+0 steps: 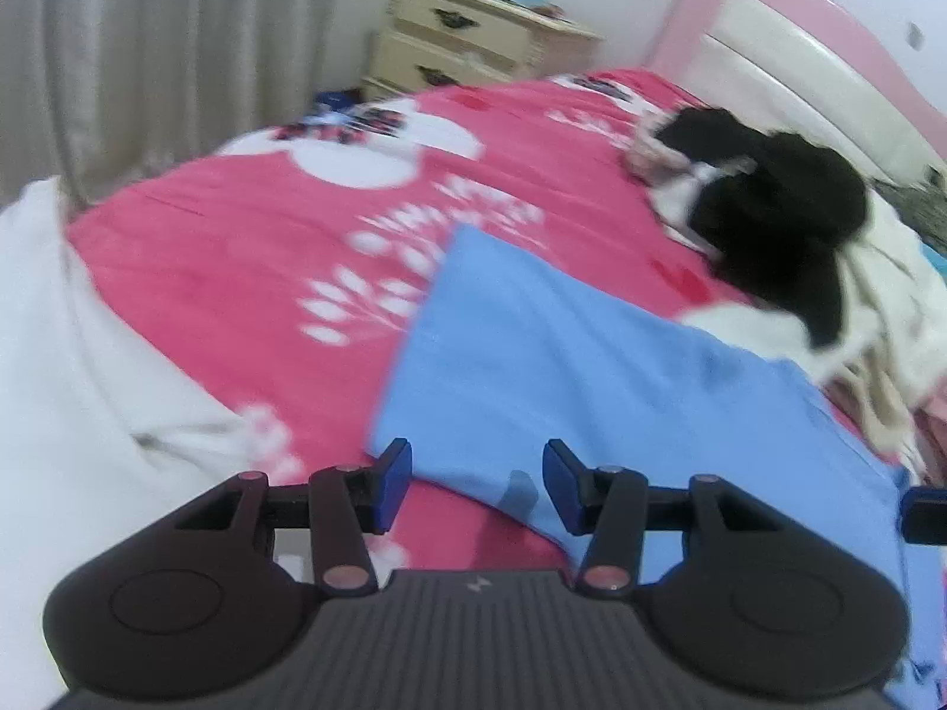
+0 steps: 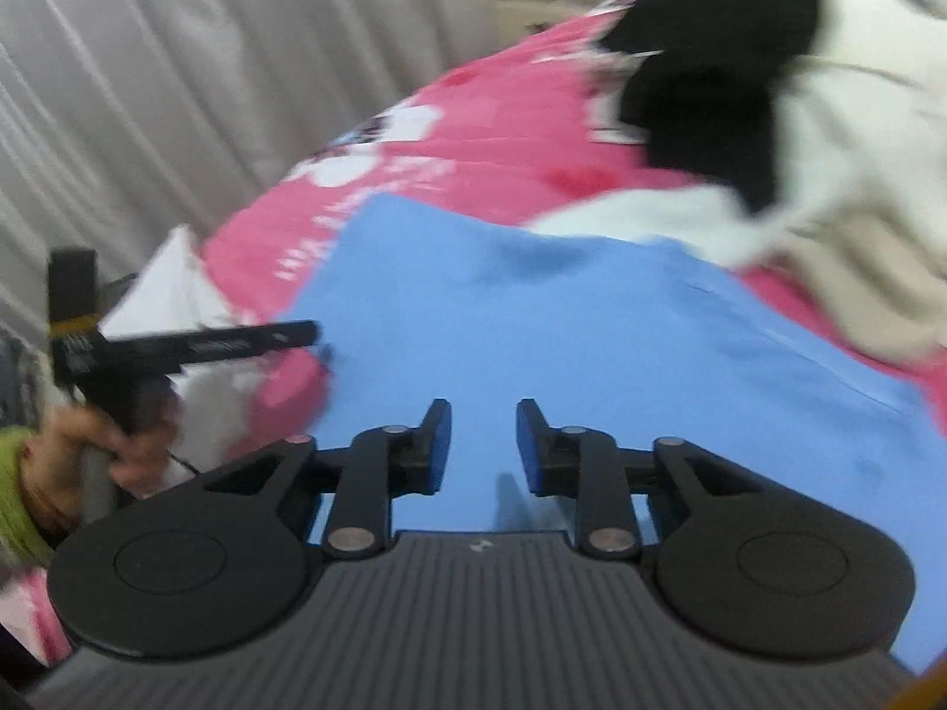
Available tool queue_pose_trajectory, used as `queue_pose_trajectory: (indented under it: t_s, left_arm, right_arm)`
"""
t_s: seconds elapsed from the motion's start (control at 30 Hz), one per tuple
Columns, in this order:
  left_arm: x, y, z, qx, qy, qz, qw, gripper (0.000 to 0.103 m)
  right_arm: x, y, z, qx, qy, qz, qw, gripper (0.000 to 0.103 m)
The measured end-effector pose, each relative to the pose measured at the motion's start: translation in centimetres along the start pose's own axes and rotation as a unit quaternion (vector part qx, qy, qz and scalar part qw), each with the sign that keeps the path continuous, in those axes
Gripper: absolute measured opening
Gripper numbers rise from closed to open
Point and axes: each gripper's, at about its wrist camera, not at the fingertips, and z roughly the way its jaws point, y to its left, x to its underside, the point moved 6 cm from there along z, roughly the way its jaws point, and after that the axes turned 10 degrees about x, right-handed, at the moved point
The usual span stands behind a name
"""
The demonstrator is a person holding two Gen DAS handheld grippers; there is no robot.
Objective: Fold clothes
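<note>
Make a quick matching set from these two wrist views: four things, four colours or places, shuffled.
Column 1:
1. flat cloth
2. bedspread
3. dresser
4. dark garment

Column 2:
A. cream, standing beside the bed near the curtain
B. black, lying in the pile of pale clothes near the headboard
C. light blue, spread flat just ahead of both hand-held grippers
D. pink-red with white print, covering the bed

Pairs: 1-C, 2-D, 3-A, 4-B
</note>
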Motion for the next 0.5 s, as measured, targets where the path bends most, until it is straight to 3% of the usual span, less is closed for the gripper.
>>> queue_pose_trajectory:
  t_s: [0.2, 0.27, 0.33, 0.5]
  left_arm:
    - [0.1, 1.3, 1.4, -0.016, -0.005, -0.017, 0.9997, 0.05]
    - [0.3, 1.5, 1.6, -0.016, -0.011, -0.012, 0.9997, 0.049]
    - [0.5, 1.6, 1.6, -0.015, -0.015, -0.004, 0.9998, 0.046]
    - [0.7, 2.3, 1.4, -0.019, -0.025, -0.002, 0.9995, 0.026]
  right_arm:
    - [-6.2, 6.7, 7.6, -0.038, 0.037, 0.017, 0.998, 0.034]
    - [-8.1, 8.5, 10.3, -0.047, 0.041, 0.02, 0.998, 0.044]
    - [-9.3, 10.1, 12.5, -0.048, 0.051, 0.013, 0.997, 0.047]
    - [-10.8, 13.2, 17.2, 0.0, 0.061, -0.039, 0.997, 0.047]
